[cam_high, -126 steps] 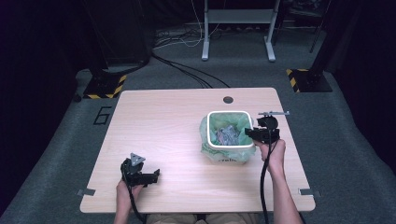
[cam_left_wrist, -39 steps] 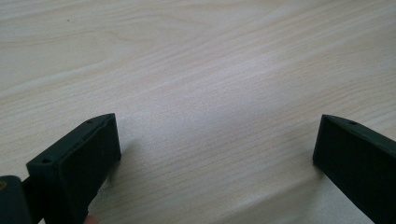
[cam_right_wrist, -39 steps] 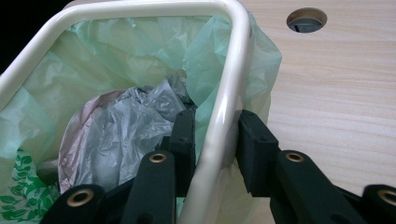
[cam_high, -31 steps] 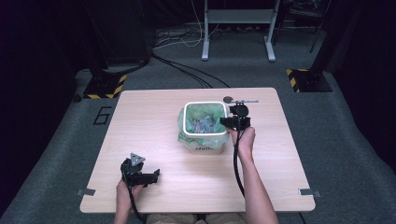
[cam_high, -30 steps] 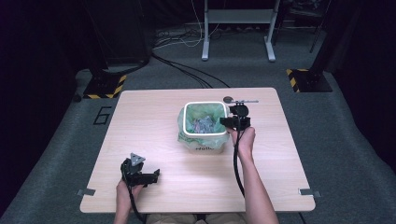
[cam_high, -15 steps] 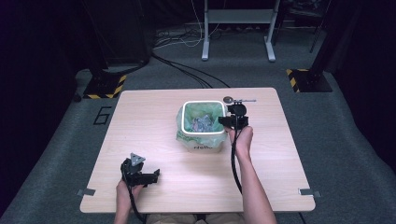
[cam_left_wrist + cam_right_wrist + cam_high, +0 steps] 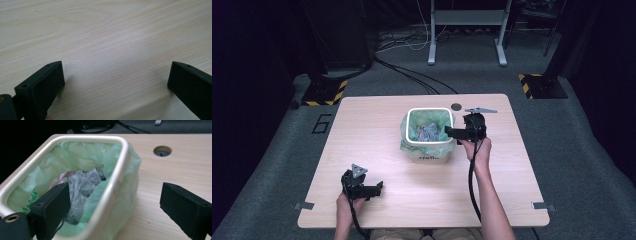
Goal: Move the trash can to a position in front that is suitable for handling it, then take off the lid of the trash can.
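A white-rimmed bin [image 7: 407, 131] with a green liner bag stands at the middle of the wooden table and holds crumpled grey plastic [image 7: 428, 133]. My right gripper [image 7: 448, 133] is at the bin's right side. In the right gripper view its jaws have just been opening and now stand wide. The bin's rim [image 7: 113, 185] passes between them untouched, one jaw over the grey plastic [image 7: 82, 183], the other outside above the table. My left gripper [image 7: 378, 188] rests near the front left of the table, open [image 7: 116, 75] over bare wood.
A round cable hole [image 7: 456, 106] in the tabletop [image 7: 522, 170] lies just behind the bin and the right gripper. Beyond the table's far edge are floor cables, a metal stand [image 7: 464, 30] and yellow-black marked bases [image 7: 539, 85].
The right gripper's jaws have spread apart and let go of the bin's rim, and that hand has drawn slightly to the right. The bin stopped after sliding left. The left gripper is unmoved.
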Tool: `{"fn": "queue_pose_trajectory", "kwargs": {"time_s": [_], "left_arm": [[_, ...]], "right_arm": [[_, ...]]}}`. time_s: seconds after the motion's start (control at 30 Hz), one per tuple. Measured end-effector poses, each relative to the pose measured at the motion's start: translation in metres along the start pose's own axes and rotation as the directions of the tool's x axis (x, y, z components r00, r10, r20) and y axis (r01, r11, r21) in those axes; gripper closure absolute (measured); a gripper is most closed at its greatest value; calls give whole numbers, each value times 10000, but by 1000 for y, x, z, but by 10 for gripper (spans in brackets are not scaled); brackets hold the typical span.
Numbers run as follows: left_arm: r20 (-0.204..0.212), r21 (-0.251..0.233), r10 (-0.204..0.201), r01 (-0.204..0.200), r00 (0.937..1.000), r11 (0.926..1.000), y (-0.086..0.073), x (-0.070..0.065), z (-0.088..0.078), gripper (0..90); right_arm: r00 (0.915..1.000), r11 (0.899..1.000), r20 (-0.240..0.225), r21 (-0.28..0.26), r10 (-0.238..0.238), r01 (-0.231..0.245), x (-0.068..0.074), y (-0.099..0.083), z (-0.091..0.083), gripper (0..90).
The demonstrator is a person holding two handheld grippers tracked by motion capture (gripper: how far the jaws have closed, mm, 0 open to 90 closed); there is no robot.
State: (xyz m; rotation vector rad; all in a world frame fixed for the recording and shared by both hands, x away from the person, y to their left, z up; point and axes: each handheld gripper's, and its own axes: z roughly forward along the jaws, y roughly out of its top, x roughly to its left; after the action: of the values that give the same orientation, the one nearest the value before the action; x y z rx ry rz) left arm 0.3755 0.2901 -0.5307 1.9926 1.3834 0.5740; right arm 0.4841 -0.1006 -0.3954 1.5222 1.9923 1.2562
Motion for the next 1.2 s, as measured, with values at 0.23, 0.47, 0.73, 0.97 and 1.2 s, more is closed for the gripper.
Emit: {"fn": "queue_pose_trajectory", "kwargs": {"time_s": [0.23, 0.47, 0.73, 0.97, 1.2], "left_arm": [[1, 4, -14, 14, 10000, 10000, 0, 0, 0, 4], [-98, 6, -146, 146, 9998, 9999, 1, 0, 1, 4], [-435, 53, -451, 454, 9980, 9990, 3, 0, 2, 2], [-74, 311, -584, 586, 9983, 9978, 8, 1, 1, 5], [655, 431, -720, 692, 9953, 9967, 22, 1, -3, 19]], "right_arm": [[9974, 9974, 82, -73, -711, 712, -12, -19, -21, 0], [9946, 9894, 30, 1023, -1037, 1029, -29, -47, -26, 0], [9792, 9562, 329, 2243, -2004, 1881, -30, -67, -26, 0], [9768, 9591, 213, 1956, -2129, 2047, -27, -71, -30, 64], [9791, 9593, -361, 1958, -2003, 2035, -21, -69, -28, 110]]}}
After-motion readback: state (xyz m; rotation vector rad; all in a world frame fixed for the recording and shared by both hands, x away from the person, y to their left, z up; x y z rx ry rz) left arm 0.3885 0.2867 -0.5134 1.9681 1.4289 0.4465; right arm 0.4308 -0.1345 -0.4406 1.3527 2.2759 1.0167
